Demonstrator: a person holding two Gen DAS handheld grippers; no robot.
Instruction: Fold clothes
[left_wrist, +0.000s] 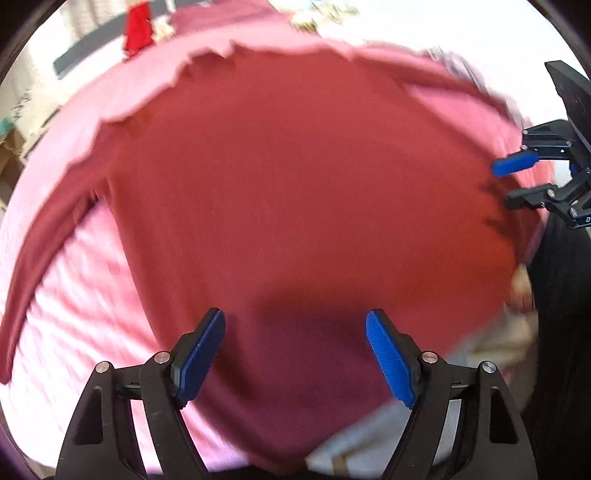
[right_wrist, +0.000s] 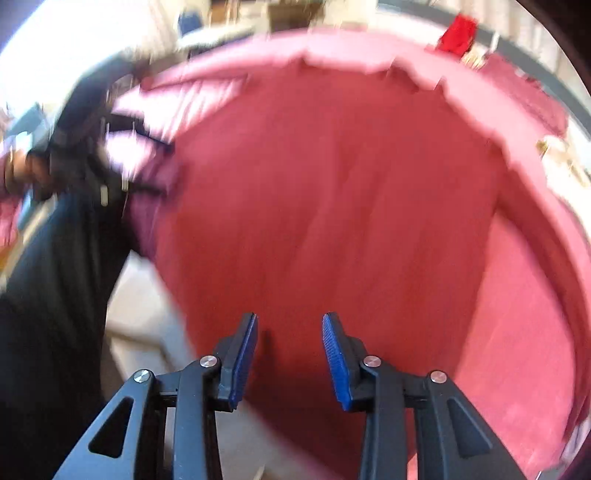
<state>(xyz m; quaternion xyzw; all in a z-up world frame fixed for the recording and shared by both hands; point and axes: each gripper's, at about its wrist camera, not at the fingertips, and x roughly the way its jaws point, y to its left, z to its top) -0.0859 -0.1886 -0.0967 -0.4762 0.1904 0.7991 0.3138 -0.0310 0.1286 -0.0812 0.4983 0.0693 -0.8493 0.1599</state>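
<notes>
A dark red long-sleeved shirt (left_wrist: 295, 192) lies spread flat on a pink striped cover (left_wrist: 74, 314). Its scalloped far hem runs along the top and one sleeve trails down the left. My left gripper (left_wrist: 295, 350) is open and empty, hovering just above the shirt's near part. My right gripper (right_wrist: 290, 350) is also open and empty above the same shirt (right_wrist: 332, 203). It shows at the right edge of the left wrist view (left_wrist: 509, 184), over the shirt's right side. The left gripper (right_wrist: 147, 162) appears blurred at the left of the right wrist view.
The pink cover (right_wrist: 517, 332) extends beyond the shirt on all sides. A bright red garment (left_wrist: 138, 26) and another dark red cloth (left_wrist: 207, 22) lie at the far edge. The person's dark clothing (right_wrist: 55, 295) fills the near side between the grippers.
</notes>
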